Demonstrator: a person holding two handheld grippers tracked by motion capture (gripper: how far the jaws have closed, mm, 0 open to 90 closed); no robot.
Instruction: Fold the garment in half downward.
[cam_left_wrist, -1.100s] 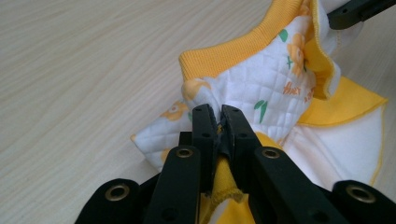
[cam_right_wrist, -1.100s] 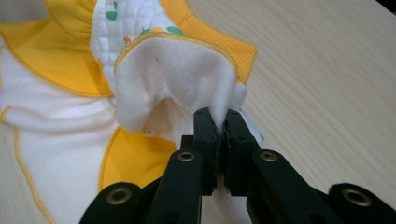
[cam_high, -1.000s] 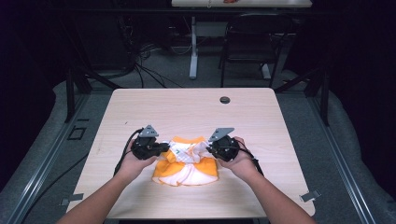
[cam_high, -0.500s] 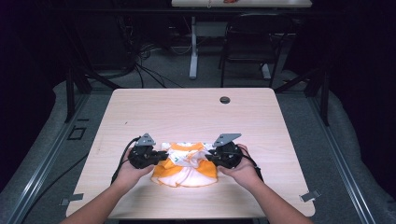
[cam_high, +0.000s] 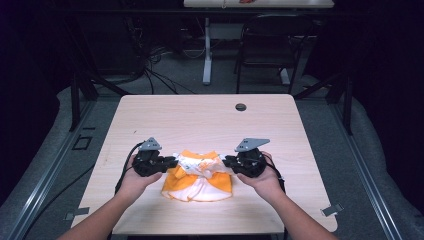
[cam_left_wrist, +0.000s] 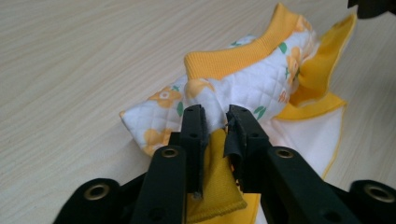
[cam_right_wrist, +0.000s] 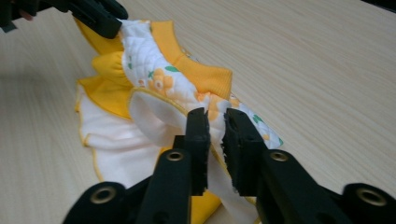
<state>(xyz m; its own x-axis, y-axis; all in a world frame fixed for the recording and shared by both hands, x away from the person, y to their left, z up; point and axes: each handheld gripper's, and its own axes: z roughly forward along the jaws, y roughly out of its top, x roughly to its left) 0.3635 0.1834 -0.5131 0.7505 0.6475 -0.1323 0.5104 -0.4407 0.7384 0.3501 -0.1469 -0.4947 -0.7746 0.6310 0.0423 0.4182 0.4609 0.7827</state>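
In the high view, both forearms enter from the bottom edge and angle inward toward the lower middle of the frame, where a small orange and white garment (cam_high: 199, 176) lies on the table (cam_high: 200, 120) near its front edge. The left hand (cam_high: 134, 179) cups the left gripper (cam_high: 172, 162) from below and behind, with the tool lying nearly level and pointing toward frame centre. The right hand (cam_high: 264, 177) holds the right gripper (cam_high: 226, 162) the same way, mirrored, so the two tools face each other across the cloth.

In the left gripper view, the jaws stand narrow with a fold of quilted, flower-printed fabric pinched between them at the centre of the frame; they have just been easing apart slightly, the cloth between them. In the right gripper view, the jaws are likewise narrow and clamp the opposite end of the garment's printed band; they have just been closing on it. The band stretches between both tools, raised off the wood, while the white and orange rest sags onto the table.
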